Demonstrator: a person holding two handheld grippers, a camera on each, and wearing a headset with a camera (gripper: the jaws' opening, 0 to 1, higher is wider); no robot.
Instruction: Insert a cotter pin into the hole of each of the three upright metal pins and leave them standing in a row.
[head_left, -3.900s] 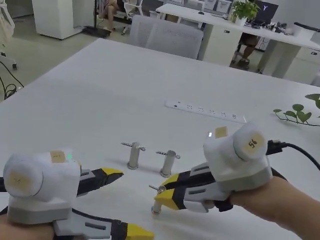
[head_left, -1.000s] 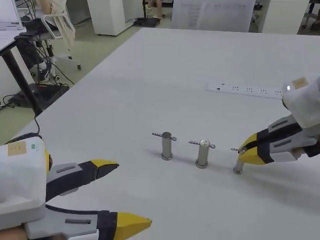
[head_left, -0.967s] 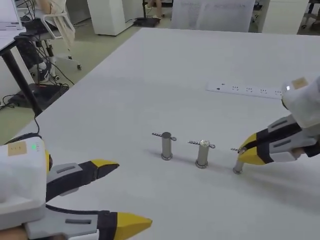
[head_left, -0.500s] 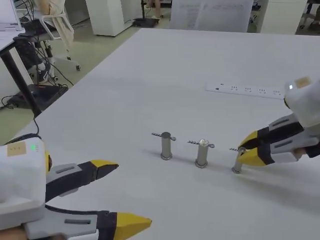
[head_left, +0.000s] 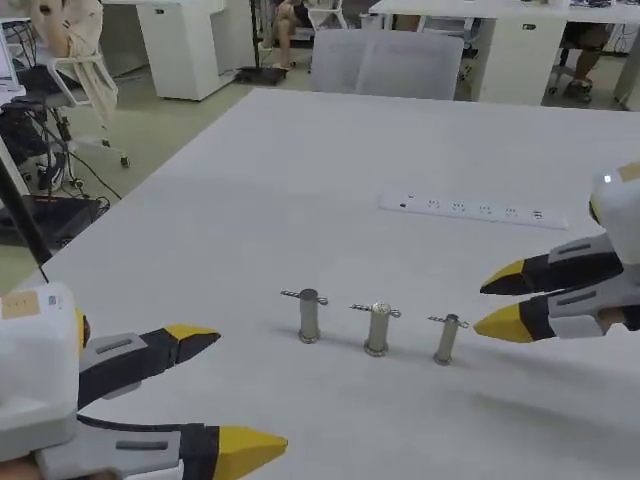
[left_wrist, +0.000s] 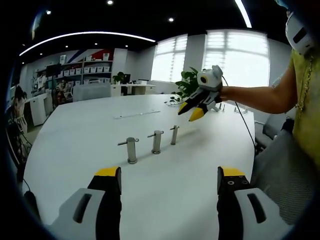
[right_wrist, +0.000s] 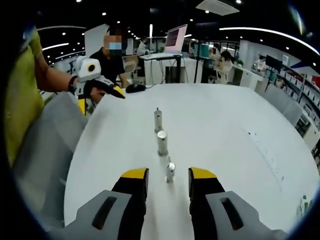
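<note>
Three upright metal pins stand in a row on the white table: left pin (head_left: 309, 316), middle pin (head_left: 377, 329), right pin (head_left: 447, 339). A thin cotter pin crosses the top of each. My right gripper (head_left: 487, 306) is open, a short way right of the right pin and not touching it. In the right gripper view the nearest pin (right_wrist: 170, 171) stands just beyond my right gripper (right_wrist: 169, 175). My left gripper (head_left: 243, 390) is wide open at the near left, well short of the row. The left gripper view has the row (left_wrist: 157, 142) ahead of my left gripper (left_wrist: 169, 175), holding nothing.
A white power strip (head_left: 470, 210) lies on the table beyond the pins. A grey chair (head_left: 390, 65) stands at the table's far edge, with desks and cabinets behind it. A person sits at a desk in the background (right_wrist: 112, 57).
My right gripper has opened off the right pin's cotter pin and drawn back to the right. The head camera shifted. The left gripper stays open.
</note>
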